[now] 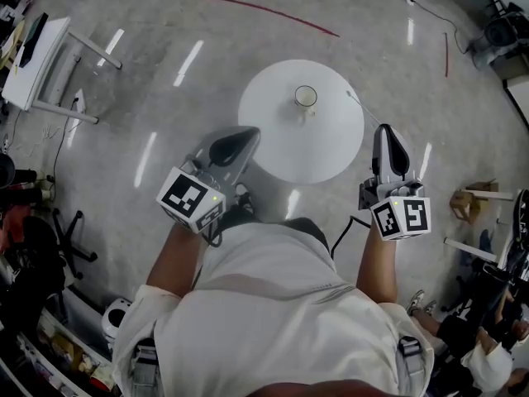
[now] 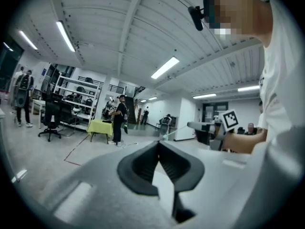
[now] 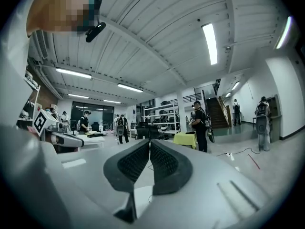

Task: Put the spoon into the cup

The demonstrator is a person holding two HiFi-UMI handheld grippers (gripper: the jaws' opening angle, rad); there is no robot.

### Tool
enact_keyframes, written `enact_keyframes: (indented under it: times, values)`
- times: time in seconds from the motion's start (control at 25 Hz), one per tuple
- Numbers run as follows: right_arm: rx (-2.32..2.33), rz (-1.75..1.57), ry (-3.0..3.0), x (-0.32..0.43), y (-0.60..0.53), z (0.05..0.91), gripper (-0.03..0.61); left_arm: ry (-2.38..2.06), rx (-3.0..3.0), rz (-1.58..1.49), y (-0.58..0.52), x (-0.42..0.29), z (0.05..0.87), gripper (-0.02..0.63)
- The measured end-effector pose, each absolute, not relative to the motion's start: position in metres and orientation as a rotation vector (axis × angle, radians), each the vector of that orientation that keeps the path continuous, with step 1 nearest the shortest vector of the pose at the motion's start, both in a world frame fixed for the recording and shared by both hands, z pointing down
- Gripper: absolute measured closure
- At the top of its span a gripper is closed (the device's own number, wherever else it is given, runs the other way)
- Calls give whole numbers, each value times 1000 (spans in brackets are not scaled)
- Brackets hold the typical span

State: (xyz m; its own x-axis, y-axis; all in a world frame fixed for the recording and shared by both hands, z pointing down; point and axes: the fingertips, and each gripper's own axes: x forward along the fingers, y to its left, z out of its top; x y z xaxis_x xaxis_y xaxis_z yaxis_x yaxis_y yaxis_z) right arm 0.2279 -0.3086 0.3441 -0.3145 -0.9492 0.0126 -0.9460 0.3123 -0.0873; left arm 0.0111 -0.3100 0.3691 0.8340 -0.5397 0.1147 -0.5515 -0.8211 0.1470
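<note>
A small white cup [image 1: 306,98] stands near the middle of a round white table [image 1: 281,151]. A thin spoon [image 1: 354,99] lies on the table to the cup's right. My left gripper [image 1: 242,136] hovers over the table's near left edge, shut with nothing between its jaws. My right gripper [image 1: 385,131] is just off the table's right edge, also shut and empty. Both grippers are tilted up toward the room. In the left gripper view the jaws of the left gripper [image 2: 158,145] touch at the tips; in the right gripper view the right gripper [image 3: 148,142] shows the same. Neither gripper view shows cup or spoon.
A white desk [image 1: 37,60] stands at the far left and red tape lines [image 1: 273,11] mark the floor behind the table. A wooden stool [image 1: 469,202] and seated people are at the right. Standing people and a yellow table [image 2: 101,126] show farther off in the room.
</note>
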Motion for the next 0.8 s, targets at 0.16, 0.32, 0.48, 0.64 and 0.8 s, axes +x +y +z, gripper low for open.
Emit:
enact_keyframes:
  times: [0.16, 0.32, 0.48, 0.64, 0.8]
  values:
    - [-1855, -88, 2490, 198, -343, 332, 566, -760, 2901, 169, -343, -10, 375, 612]
    - [-1866, -90, 2516, 179, -366, 336, 566, -755, 2867, 118, -369, -29, 376, 612]
    - [-1856, -159, 2534, 186, -387, 351, 566, -749, 2850, 127, -385, -21, 381, 612]
    - [-1810, -293, 2574, 206, -411, 379, 566, -778, 2818, 146, -401, 3, 386, 612]
    - [-1757, -453, 2687, 220, -441, 424, 566, -865, 2777, 164, -421, 26, 392, 612]
